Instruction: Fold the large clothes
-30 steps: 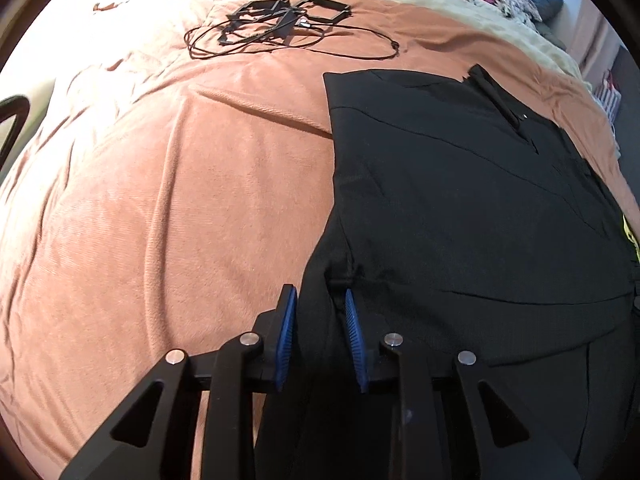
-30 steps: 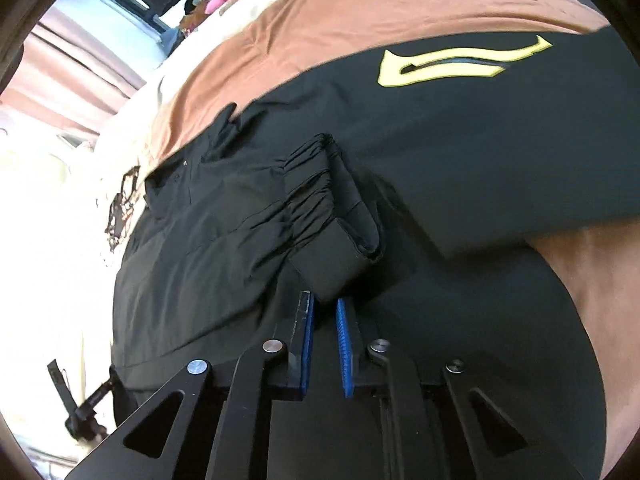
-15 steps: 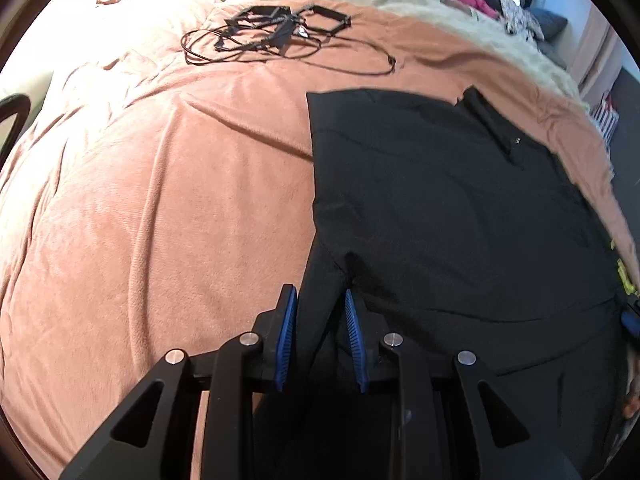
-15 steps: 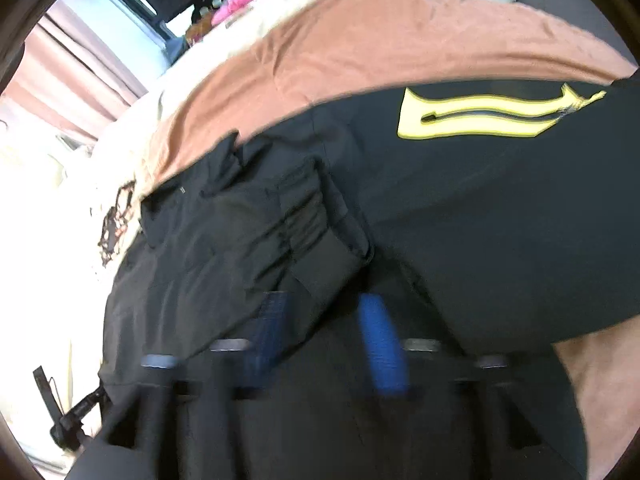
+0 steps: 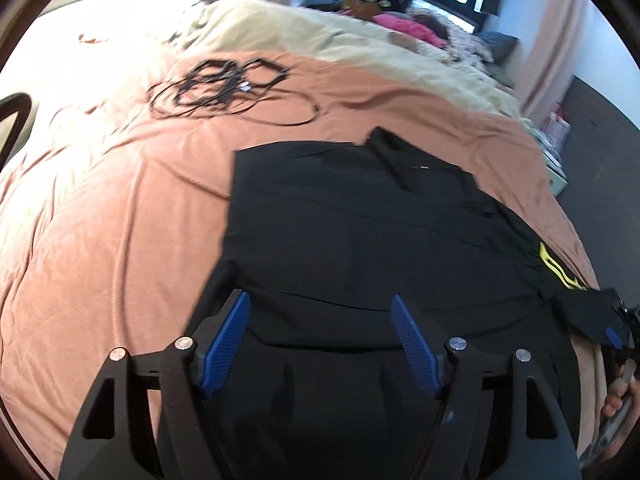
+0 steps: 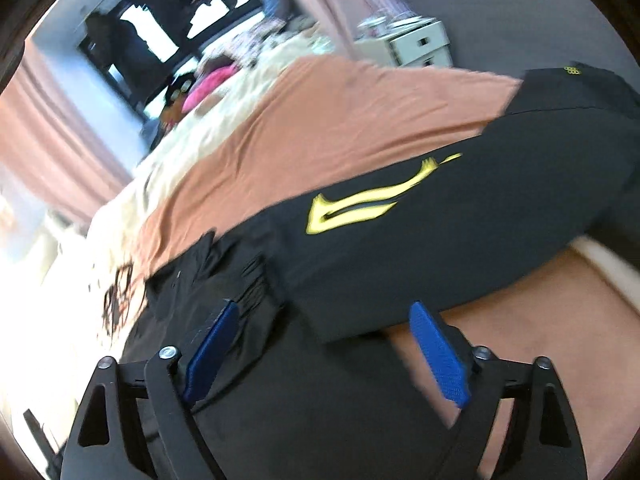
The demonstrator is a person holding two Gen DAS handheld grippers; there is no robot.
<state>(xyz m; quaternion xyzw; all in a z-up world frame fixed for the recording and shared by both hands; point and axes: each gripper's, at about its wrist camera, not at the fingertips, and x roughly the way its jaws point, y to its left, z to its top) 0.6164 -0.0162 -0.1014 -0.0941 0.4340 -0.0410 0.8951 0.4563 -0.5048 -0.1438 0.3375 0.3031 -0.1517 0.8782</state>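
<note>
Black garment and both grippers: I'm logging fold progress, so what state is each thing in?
black garment: spread on the bed, one sleeve folded across the body
left gripper: open, holding nothing
right gripper: open, holding nothing
black cables: loosely coiled on the orange bedspread

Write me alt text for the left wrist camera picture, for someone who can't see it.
The open left gripper hangs over a black garment spread flat on a bed's salmon-pink bedspread, holding nothing. Behind the garment lies a tangle of black cables, with a cream blanket farther back. The right gripper shows at the right edge, by the garment's yellow logo.
</note>
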